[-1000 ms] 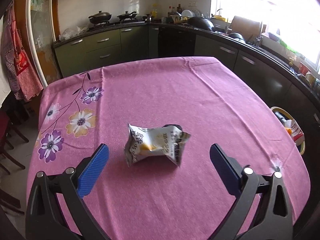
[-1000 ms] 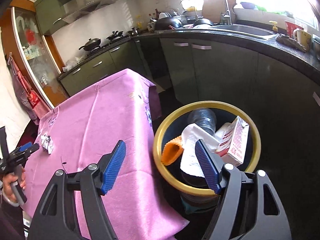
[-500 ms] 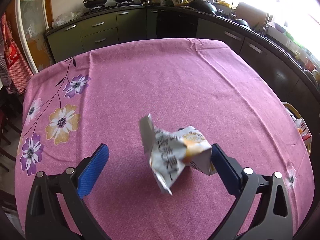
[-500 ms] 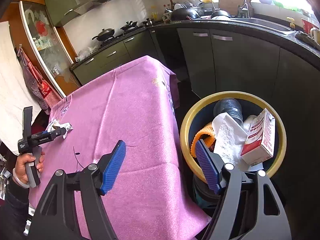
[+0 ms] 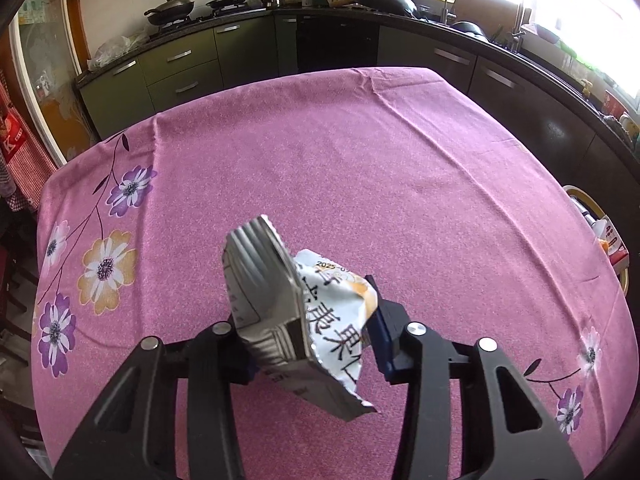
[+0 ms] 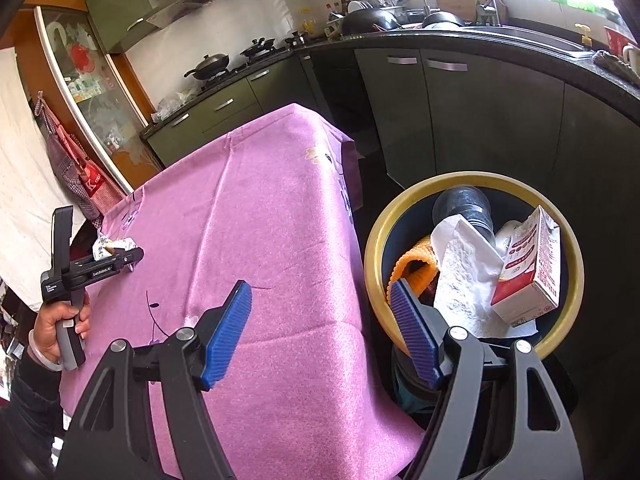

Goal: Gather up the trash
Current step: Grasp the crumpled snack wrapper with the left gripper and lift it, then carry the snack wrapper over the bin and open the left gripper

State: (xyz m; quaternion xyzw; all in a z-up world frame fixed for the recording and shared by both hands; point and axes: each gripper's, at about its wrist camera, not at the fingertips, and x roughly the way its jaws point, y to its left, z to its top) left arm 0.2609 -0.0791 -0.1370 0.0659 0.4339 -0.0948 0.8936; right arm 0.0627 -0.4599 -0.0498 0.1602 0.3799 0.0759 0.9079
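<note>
Wrapper: crumpled silver-and-white snack wrapper (image 5: 304, 320) sits between the blue pads of the left gripper (image 5: 312, 344), its torn flap standing up towards the camera; it looks raised off the pink tablecloth (image 5: 360, 168), though contact underneath cannot be confirmed.
Left tongs: jaws have just been closing and now pinch the wrapper from both sides. Grip falls on the bag's crushed middle, probably because that is the only bulk the flat pads can bite on.
Left hand: seen from the right wrist view, the person's hand (image 6: 60, 320) holds the tool's handle at the near-left corner of the table, so the wrapper is well apart from the bin.
Right tongs: right gripper (image 6: 320, 332) stands with jaws apart and nothing between them, hovering over the table edge beside the bin.
Bin: yellow-rimmed bin (image 6: 372, 240) stands on the floor just off the table's right side, already holding a carton (image 6: 528, 268), white paper (image 6: 464, 272) and an orange item (image 6: 416, 268).
Assessment: pick-up appears secured; carrying across to the bin is not yet done.
Risk: thin foil may slip or tear if the pinch is shallow.
</note>
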